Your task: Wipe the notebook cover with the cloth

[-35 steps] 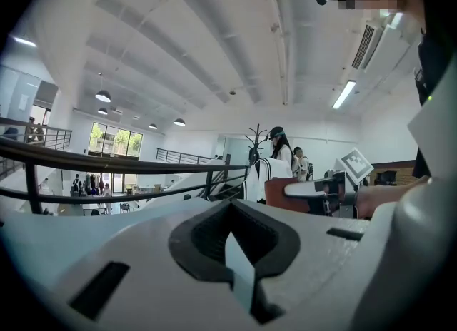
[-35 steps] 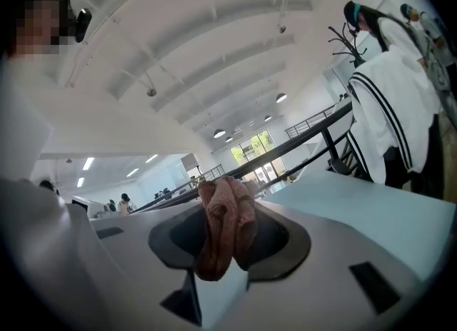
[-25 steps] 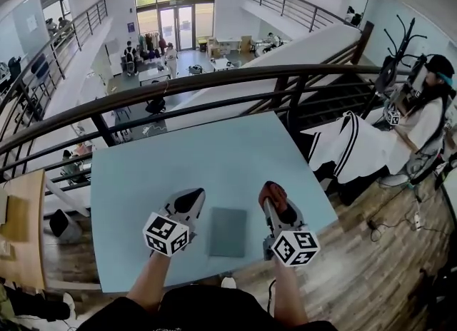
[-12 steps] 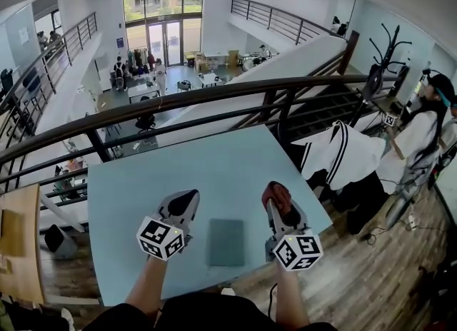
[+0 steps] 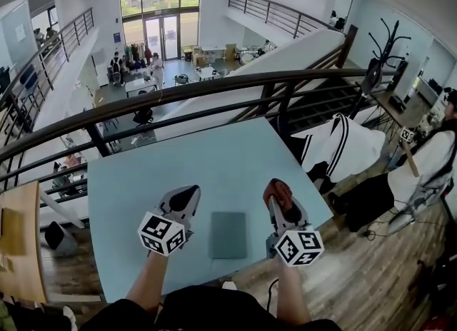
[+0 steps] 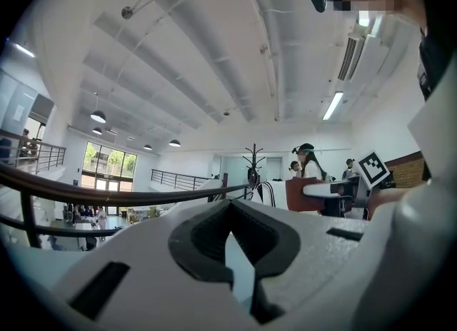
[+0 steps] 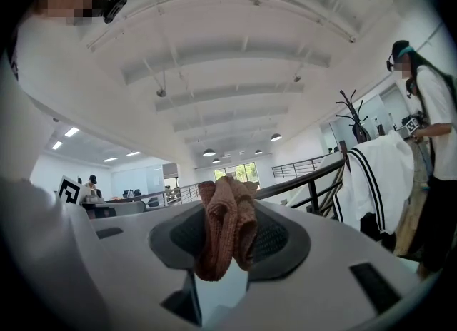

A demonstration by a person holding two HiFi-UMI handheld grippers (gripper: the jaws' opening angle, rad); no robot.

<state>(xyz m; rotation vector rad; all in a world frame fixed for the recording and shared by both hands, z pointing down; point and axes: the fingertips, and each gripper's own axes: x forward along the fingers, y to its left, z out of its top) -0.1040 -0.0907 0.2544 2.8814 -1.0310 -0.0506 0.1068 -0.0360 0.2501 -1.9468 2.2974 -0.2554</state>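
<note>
Pale-blue desk [image 5: 207,151] carried the notebook [image 5: 228,235], long axis twelve-to-six, between our claws. It lay at nine o'clock of our right claw [image 5: 279,195], which pinched the cloth [image 7: 227,231]; our left claw [image 5: 187,197], tips together, held nothing.

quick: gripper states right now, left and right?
Left gripper: closed, nothing between its jaws.
Right gripper: closed, holding the reddish-brown cloth.
</note>
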